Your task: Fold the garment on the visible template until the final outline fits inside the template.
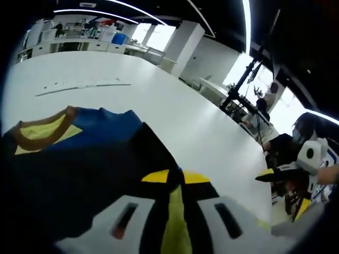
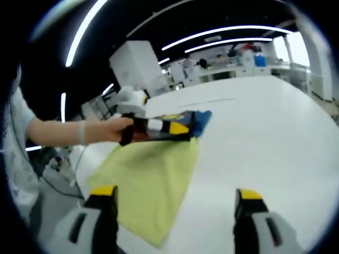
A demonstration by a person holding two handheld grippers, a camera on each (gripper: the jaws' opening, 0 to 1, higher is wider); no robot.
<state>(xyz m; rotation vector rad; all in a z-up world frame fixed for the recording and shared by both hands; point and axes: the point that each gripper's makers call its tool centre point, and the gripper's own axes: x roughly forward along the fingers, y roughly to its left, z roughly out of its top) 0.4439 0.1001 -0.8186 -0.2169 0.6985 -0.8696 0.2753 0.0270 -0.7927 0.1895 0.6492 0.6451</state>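
left gripper clamps garment; right gripper released above table.

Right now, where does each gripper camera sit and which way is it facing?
Left gripper view: rides the left gripper, shut on the blue and yellow fabric garment, looking along the white table; the right gripper enters from the right.
Right gripper view: rides the open right gripper, facing the garment; the person's hand shows.
Shared: garment, table, left gripper.
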